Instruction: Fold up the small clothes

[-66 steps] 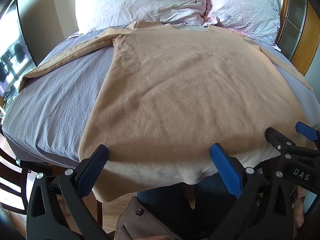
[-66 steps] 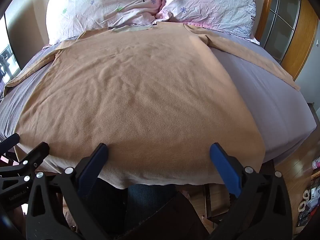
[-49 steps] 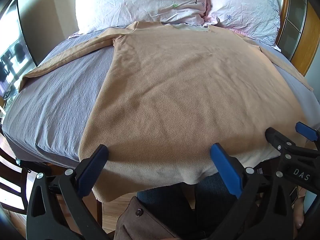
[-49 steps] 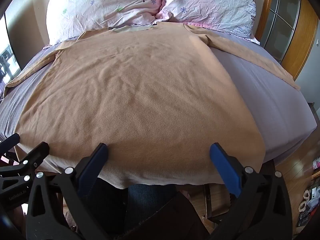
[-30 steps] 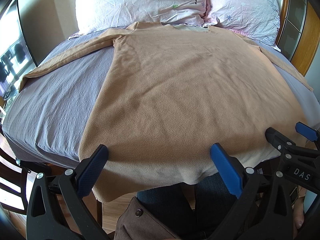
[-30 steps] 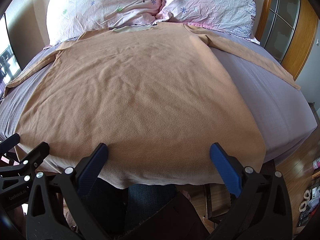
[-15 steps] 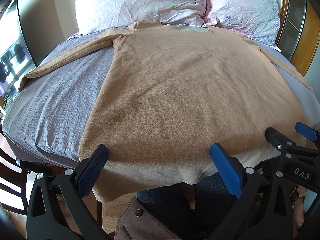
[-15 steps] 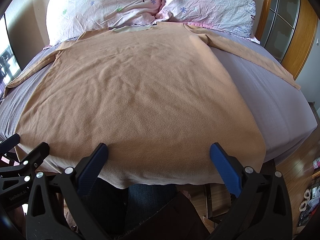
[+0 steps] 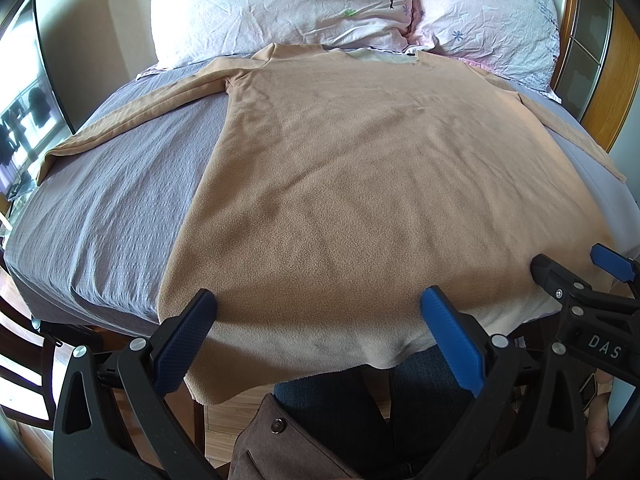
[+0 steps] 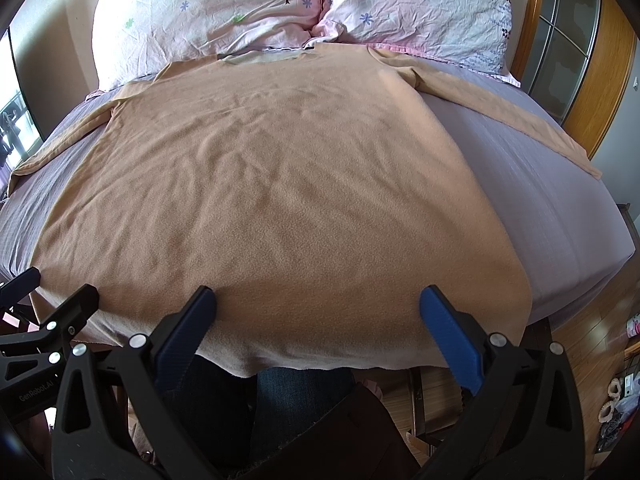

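Note:
A tan long-sleeved fleece shirt lies flat on the bed, collar toward the pillows, sleeves spread to both sides; it also shows in the right wrist view. Its hem hangs over the near bed edge. My left gripper is open and empty, just above the hem near the shirt's left corner. My right gripper is open and empty, above the hem toward the right corner. Each gripper appears at the edge of the other's view, the right one and the left one.
The grey-purple bed sheet is bare on both sides of the shirt. Two floral pillows lie at the head. A wooden headboard stands at the right. The person's legs are against the near bed edge.

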`<state>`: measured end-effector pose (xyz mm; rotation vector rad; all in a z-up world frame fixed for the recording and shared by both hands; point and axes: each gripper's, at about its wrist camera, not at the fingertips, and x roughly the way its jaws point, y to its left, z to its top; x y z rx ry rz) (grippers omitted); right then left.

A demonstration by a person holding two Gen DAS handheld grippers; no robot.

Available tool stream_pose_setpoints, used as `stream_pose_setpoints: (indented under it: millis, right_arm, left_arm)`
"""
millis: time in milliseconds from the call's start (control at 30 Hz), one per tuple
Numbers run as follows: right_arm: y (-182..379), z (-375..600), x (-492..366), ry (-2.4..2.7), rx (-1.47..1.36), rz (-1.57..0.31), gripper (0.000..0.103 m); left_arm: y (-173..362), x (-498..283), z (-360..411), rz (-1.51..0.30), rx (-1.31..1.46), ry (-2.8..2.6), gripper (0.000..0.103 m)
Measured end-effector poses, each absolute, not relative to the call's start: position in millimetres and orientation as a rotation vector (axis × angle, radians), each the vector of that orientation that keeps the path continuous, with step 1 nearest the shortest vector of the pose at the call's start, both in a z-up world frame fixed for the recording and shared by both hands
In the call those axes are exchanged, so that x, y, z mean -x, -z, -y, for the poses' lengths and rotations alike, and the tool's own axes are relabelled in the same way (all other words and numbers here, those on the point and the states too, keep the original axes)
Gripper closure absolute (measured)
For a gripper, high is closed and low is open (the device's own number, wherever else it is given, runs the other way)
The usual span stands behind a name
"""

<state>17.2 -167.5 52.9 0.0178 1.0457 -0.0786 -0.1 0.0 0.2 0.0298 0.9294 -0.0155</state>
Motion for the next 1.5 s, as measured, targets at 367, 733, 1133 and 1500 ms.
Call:
stream_pose_setpoints:
  millis: [367, 733, 1133, 1500]
  right_arm:
    - [-52.8, 168.6, -17.6, 0.079, -0.02, -1.045, 0.002]
    - [-51.7, 169.4, -15.3, 0.063, -0.02, -0.995, 0.002]
    - [-65.8, 208.5, -26.7, 0.002, -0.139, -0.905, 0.002]
    - [-79.8, 525.9, -94.8, 0.514, -0.9, -0.719, 0.048]
  left_arm:
    - [-0.2, 0.1, 0.0, -0.929, -0.03, 0.015, 0.001]
    - [-0.3, -0.3, 0.1, -0.932, -0.037, 0.021, 0.001]
    - [-9.9, -8.7, -2.0, -0.921, -0.07, 0.027, 0.001]
    - [-37.3, -56.4, -38.0, -0.801, 0.069, 0.11, 0.001]
